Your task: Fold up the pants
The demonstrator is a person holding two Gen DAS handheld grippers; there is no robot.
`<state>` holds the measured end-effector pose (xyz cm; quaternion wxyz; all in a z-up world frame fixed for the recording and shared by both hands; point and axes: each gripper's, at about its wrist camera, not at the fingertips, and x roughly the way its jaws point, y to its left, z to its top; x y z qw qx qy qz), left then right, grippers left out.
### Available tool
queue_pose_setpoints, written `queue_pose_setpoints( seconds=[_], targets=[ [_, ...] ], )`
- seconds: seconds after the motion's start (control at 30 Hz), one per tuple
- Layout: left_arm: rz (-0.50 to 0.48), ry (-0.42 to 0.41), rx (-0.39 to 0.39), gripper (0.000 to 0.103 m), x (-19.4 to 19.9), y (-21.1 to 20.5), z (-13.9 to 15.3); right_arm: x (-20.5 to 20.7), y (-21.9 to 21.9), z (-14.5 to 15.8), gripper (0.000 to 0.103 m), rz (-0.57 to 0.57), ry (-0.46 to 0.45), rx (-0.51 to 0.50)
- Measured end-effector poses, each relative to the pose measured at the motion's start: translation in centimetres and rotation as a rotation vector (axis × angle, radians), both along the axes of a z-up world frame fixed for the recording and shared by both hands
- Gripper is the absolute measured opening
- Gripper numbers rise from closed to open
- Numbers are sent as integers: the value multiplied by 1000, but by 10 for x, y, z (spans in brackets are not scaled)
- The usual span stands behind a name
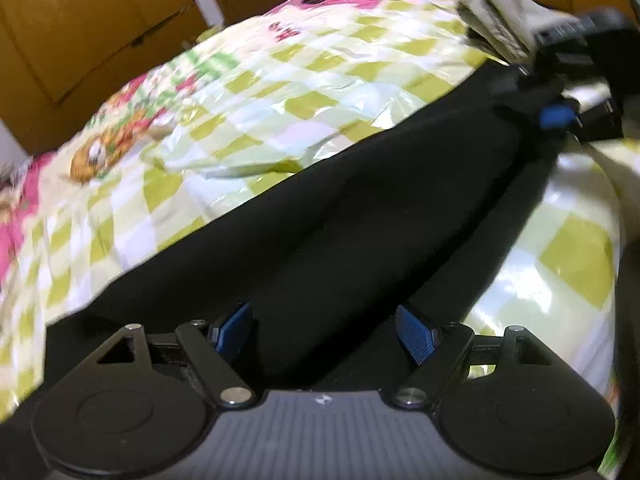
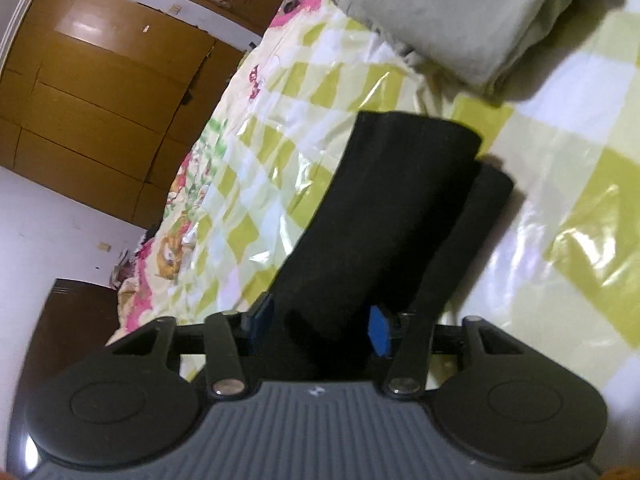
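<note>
Now | both grippers, left gripper (image 1: pixel 324 336) and right gripper (image 2: pixel 318 330), clamp the black pants (image 1: pixel 328 216) | keep fabric taut (legs aligned) over the bedspread (image 1: pixel 256 92).

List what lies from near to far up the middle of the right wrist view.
Right gripper with blue pads, closed on the black pants → green-and-white checked glossy bedcover → folded pale grey-green garment.
</note>
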<state>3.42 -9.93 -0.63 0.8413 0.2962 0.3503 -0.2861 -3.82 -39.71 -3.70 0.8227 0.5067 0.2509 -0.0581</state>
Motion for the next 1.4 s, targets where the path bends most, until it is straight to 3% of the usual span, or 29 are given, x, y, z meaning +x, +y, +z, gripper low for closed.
queue_pose_setpoints(
  seconds=[0.13, 0.23, 0.43, 0.5, 0.57, 0.6, 0.73, 0.8, 0.87, 1.07, 1.13, 1.2, 1.23, 1.3, 1.4],
  targets=[
    [-28, -22, 24, 93, -4, -2, -5, 9, -4, -4, 14, 10, -4, 34],
    [-29, -55, 30, 92, -4, -8, -8, 6, -12, -9, 10, -14, -28, 119],
    [-98, -199, 138, 92, -17, -17, -19, 0, -14, -2, 10, -20, -51, 108],
    [-98, -209, 144, 82, -15, -19, -20, 4, -12, -4, 10, -4, -50, 103],
    [-73, -184, 125, 60, -8, -20, -18, 6, -12, -11, 15, -20, -20, 124],
    [-61, -166, 111, 55, -5, -18, -15, 6, -12, -14, 15, -19, -13, 122],
    [-29, -172, 114, 46, 3, -14, -15, 14, -9, -29, 33, 12, 24, 162],
    [-13, -149, 100, 42, 8, -15, -14, 18, -7, -30, 32, 6, 12, 141],
    [-8, -131, 80, 33, 9, -15, -9, 15, -10, -24, 8, 1, -12, 138],
    [-24, -125, 16, 31, -6, -3, 22, -6, -12, 32, 8, 41, -146, 27],
    [-38, -118, 19, 31, -13, 0, 25, -11, -8, 37, 7, 60, -149, -10],
    [-57, -81, 25, 31, -19, 0, 16, -13, -7, 23, 8, 58, -80, -43],
    [-73, -53, 43, 31, -22, -1, 7, -10, -8, 9, 13, 59, -4, -50],
    [-104, -33, 90, 30, -29, -5, -13, -9, -14, -16, 13, 29, 103, 23],
    [-108, -37, 88, 29, -30, -6, -15, -19, -23, -23, 19, -43, 25, 147]
  ],
)
